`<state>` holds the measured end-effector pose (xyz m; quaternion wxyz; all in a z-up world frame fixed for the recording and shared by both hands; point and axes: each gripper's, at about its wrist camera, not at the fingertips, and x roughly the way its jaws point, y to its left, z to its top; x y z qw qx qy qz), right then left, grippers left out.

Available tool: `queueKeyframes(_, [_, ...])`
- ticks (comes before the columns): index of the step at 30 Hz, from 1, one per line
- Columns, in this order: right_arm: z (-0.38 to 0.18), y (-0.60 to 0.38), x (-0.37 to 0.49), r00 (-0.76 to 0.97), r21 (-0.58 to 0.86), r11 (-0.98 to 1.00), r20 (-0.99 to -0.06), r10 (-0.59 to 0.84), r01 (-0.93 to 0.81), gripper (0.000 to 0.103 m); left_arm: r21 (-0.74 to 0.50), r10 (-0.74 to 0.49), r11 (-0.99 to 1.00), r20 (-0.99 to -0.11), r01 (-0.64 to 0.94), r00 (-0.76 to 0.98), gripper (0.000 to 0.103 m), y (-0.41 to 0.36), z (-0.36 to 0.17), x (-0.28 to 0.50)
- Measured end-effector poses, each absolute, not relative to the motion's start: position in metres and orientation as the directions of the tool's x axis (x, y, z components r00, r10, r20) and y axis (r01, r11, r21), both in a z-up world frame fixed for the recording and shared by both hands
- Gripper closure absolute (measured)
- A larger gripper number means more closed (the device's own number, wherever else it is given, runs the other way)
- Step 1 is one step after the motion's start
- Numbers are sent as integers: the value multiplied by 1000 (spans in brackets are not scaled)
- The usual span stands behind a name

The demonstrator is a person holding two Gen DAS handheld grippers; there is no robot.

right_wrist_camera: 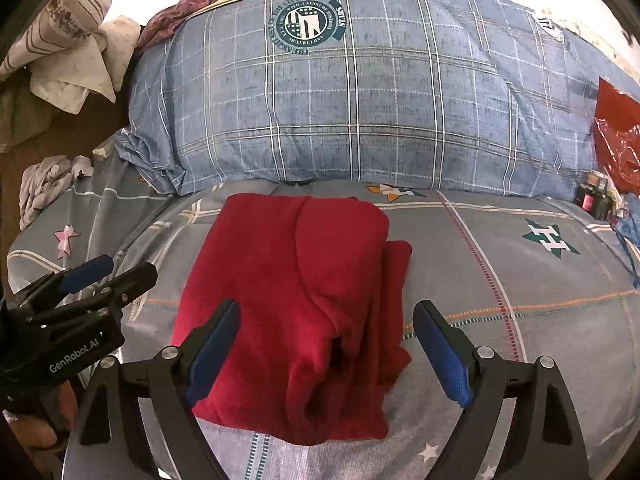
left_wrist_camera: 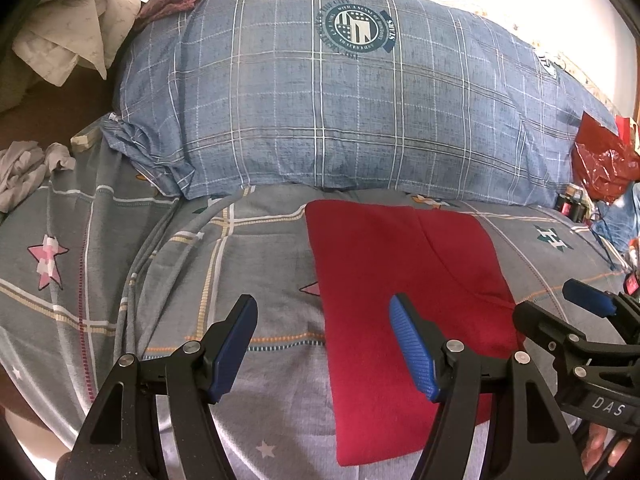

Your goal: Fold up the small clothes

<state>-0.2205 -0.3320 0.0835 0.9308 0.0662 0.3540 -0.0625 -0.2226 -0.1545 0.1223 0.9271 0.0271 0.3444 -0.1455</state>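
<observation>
A red garment lies folded into a thick rectangle on the grey checked bedsheet. In the left wrist view the same red garment lies flat, right of centre. My left gripper is open above its left edge, with nothing between the blue pads. My right gripper hangs open over the near half of the folded piece, and its pads stand apart from the cloth. The right gripper also shows at the right edge of the left wrist view, and the left gripper at the left edge of the right wrist view.
A big blue checked pillow rises behind the garment. Crumpled pale cloths lie at the left, more cloth is heaped at the upper left. A red plastic bag and small items sit at the right edge.
</observation>
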Motion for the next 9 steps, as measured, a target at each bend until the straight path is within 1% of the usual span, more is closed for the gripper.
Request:
queueKeyframes(6, [79,-332,-218,734,79,983,-675,-69,165,14,-57,-260,955,-641,292,722,36,-155,117,-220])
queueKeyframes(9, [76,-336,-217,731,81,983,-679,-69,167,14,-70,-262,955,-655,288,709,36,-153,112,-213])
